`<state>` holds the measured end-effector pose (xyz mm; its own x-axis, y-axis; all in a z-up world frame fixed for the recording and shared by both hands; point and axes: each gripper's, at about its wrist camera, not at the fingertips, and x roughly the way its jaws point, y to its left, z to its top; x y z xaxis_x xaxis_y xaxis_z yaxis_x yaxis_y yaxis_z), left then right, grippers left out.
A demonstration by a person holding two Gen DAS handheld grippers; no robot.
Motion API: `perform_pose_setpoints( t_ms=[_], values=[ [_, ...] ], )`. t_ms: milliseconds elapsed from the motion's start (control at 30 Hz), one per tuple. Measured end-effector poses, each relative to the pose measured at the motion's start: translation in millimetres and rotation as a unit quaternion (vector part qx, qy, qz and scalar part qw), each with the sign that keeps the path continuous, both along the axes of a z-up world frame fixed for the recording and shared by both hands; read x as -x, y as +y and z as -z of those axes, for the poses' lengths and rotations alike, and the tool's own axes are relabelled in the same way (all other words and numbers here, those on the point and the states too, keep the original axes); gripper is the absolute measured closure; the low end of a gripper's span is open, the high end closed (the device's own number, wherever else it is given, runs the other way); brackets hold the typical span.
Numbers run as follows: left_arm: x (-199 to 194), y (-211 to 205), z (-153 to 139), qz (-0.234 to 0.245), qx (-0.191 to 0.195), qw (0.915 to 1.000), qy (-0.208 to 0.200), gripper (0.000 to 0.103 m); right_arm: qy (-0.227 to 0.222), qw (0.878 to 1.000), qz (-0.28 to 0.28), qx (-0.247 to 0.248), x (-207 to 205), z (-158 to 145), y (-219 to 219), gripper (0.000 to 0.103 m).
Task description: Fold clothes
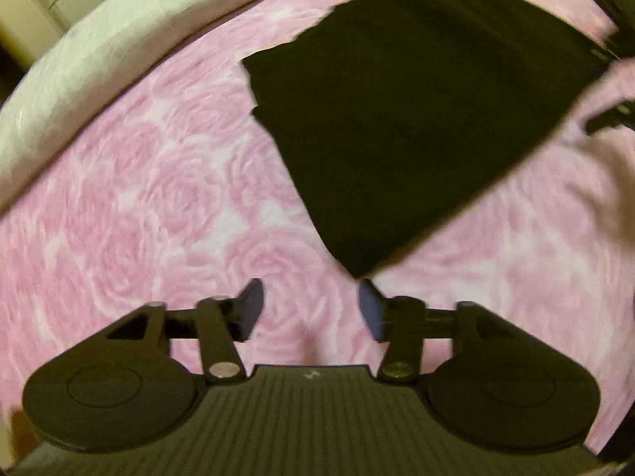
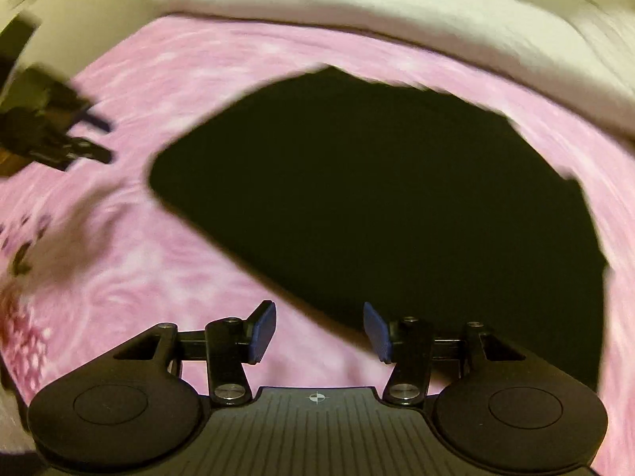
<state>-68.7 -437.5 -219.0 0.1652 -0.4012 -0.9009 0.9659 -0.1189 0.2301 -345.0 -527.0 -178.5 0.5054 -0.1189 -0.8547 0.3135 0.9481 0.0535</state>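
- Left tool: blue pads spread wide apart, nothing between them. Hovers over bare pink rose-print bedspread.
- Right tool: also wide open, holding nothing.
- Black garment: lies flat on the bedspread, seemingly already folded at least once; dark and featureless, so layers cannot be counted and the garment type cannot be told.
- Landmark = the garment. In the left wrist view its nearest pointed corner sits just ahead of the left tool, a little toward that tool's right pad; the cloth widens away from it.
- In the right wrist view, the garment's near edge runs diagonally just ahead of the right tool, its right pad apparently over the cloth; whether it touches cannot be told.
- Judgement: both tools are close, the right nearer to a long edge, the left nearer to a corner. Long axis appears to run from that corner toward the far side.
- Beyond the garment: white bedding along the far side of the bedspread.
- Both views motion-blurred.
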Motion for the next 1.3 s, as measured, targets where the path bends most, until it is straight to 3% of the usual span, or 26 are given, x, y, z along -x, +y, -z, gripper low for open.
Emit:
perform_pose_setpoints(
  t_ms=[67, 200, 300, 467, 567, 633, 667, 767, 867, 967, 1133, 1200, 1267, 1300],
  values=[
    [0.7, 6.8, 1.6, 0.032, 0.001, 0.9994, -0.010, 0.038, -0.005, 0.999, -0.050, 0.022, -26.1, 4.4, 22.2, 0.050],
    [-18.5, 2.7, -2.9, 0.073, 0.011, 0.9972, -0.004, 0.038, 0.007, 0.985, -0.143, 0.097, -76.4, 22.9, 67.8, 0.050],
    [-41.6, -9.0, 2.8, 0.115, 0.025, 0.9930, -0.004, 0.038, 0.026, 0.974, -0.178, 0.139, -105.7, 51.5, 94.6, 0.050],
    [-77.8, -27.6, 11.8, 0.184, 0.049, 0.9816, 0.009, 0.038, 0.060, 0.962, -0.181, 0.197, -154.2, 97.2, 120.6, 0.050],
    [-92.2, -35.8, 14.4, 0.215, 0.069, 0.9738, 0.025, 0.037, 0.073, 0.951, -0.172, 0.245, -175.6, 110.0, 125.0, 0.050],
    [-92.7, -39.6, 22.3, 0.244, 0.078, 0.9666, 0.002, 0.034, 0.068, 0.958, -0.145, 0.238, -184.6, 101.9, 116.1, 0.081],
    [-92.1, -41.3, 27.0, 0.260, 0.082, 0.9621, -0.014, 0.030, 0.066, 0.965, -0.125, 0.219, -189.2, 97.2, 107.5, 0.089],
    [-82.1, -48.6, 44.2, 0.311, 0.111, 0.9412, -0.073, 0.029, 0.047, 0.981, -0.067, 0.175, -194.5, 74.7, 83.4, 0.095],
    [-69.4, -57.0, 61.8, 0.360, 0.144, 0.9121, -0.132, 0.027, 0.020, 0.990, -0.009, 0.139, -187.2, 43.2, 61.3, 0.095],
    [-53.6, -71.7, 74.9, 0.399, 0.181, 0.8826, -0.171, 0.027, 0.000, 0.993, 0.032, 0.117, -177.4, 16.8, 43.6, 0.095],
    [-31.5, -101.4, 88.5, 0.462, 0.223, 0.8316, -0.213, 0.028, 0.005, 0.991, 0.026, 0.128, -172.7, 3.2, 38.3, 0.095],
    [-27.8, -112.0, 94.4, 0.491, 0.205, 0.8173, -0.222, 0.039, 0.007, 0.991, 0.023, 0.129, -172.4, 4.1, 40.2, 0.095],
    [-26.5, -121.4, 98.7, 0.514, 0.176, 0.8085, -0.226, 0.072, 0.007, 0.992, 0.027, 0.123, -173.2, 7.2, 40.6, 0.095],
    [-27.6, -123.9, 97.4, 0.516, 0.165, 0.8096, -0.226, 0.078, 0.006, 0.992, 0.031, 0.119, -171.9, 7.4, 42.0, 0.095]
  ],
)
